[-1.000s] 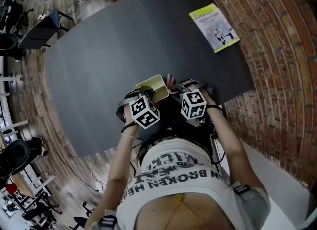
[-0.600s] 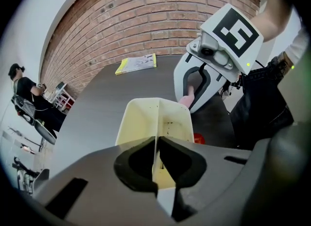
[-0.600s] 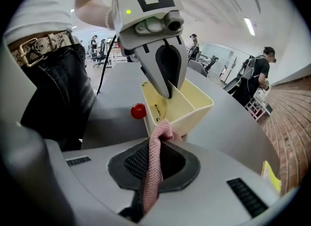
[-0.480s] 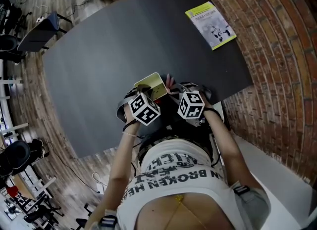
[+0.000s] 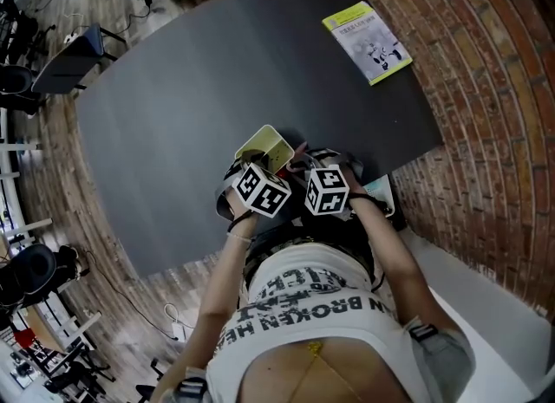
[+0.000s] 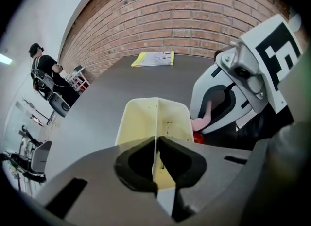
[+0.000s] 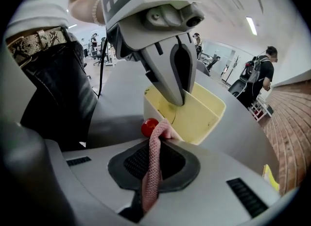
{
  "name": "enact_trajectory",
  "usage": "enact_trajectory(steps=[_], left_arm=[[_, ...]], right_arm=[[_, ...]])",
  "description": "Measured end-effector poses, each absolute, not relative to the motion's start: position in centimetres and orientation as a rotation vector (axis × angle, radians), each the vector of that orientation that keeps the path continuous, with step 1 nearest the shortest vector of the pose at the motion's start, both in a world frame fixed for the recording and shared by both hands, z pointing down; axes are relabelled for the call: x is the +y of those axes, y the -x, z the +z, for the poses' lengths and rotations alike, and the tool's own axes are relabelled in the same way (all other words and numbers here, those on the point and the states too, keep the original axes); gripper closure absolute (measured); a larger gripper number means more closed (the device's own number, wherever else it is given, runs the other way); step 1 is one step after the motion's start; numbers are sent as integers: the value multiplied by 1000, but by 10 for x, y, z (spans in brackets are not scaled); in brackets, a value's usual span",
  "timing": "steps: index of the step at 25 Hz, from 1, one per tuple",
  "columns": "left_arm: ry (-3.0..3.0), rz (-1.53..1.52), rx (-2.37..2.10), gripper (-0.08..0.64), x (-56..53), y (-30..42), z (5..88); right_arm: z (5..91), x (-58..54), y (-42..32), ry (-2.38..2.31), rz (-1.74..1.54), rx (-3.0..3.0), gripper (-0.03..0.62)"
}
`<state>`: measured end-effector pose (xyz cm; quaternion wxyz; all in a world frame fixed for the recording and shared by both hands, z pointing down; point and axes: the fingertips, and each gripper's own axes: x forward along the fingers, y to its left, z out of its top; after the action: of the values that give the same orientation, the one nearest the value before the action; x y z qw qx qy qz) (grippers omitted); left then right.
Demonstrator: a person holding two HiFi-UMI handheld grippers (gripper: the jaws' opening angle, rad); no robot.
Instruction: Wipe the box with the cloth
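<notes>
Item 1, box [image 7: 198,114]: pale yellow, open-topped, with small dark specks on its inner wall. It is over the near edge of the dark tabletop [image 5: 191,89], directly in front of the person, and appears tilted in the head view

Item 2, left tool [image 6: 156,163]: jaws closed on one thin wall of the box, one jaw inside the box and the other outside. It points steeply down, marker cube uppermost

Item 3, right tool [image 7: 153,165]: jaws closed on the cloth [image 7: 155,145], just beside the left tool and the box

Item 4, cloth: pink, knitted texture, bunched into a narrow strip. It runs out between the right tool's pads, and its free end reaches the box's near outer corner; whether it presses on the wall cannot be told

Item 5, red ball [image 7: 149,127]: small and round, just beside the box's near corner and the cloth's end

Item 6, booklet [image 5: 367,33]: yellow-green border with a white printed cover, lying flat at the far right corner of the tabletop, well apart from the box

Item 7, surroundings: brick wall [image 6: 194,11] beyond the tabletop
</notes>
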<state>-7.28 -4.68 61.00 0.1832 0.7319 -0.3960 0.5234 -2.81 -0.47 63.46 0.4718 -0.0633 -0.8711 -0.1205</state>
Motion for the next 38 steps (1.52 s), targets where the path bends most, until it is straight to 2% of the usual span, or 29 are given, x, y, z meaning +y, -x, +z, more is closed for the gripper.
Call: enact_trajectory(steps=[6, 8, 16, 18, 23, 25, 33, 38], left_arm=[[-2078, 1492, -1122, 532, -46, 75, 611], [-2116, 1457, -1065, 503, -41, 71, 608], [-2350, 1345, -992, 488, -36, 90, 552], [-2437, 1430, -887, 482, -27, 97, 547], [-2568, 1958, -577, 471, -8, 124, 559], [-2590, 2081, -440, 471, -4, 127, 565], [-2575, 2454, -97, 468, -6, 124, 598], [-2518, 2449, -104, 477, -5, 121, 601]], right_arm=[[635, -5, 30, 165, -322, -2118, 575], [632, -6, 28, 154, -314, -2121, 575], [608, -22, 13, -4, -191, -2222, 575], [603, -24, 12, -46, -159, -2239, 575], [594, -29, 11, -122, -124, -2256, 575], [593, -31, 10, -144, -121, -2249, 575], [582, -42, -2, -262, -98, -2246, 574], [584, -43, -11, -291, -91, -2233, 575]])
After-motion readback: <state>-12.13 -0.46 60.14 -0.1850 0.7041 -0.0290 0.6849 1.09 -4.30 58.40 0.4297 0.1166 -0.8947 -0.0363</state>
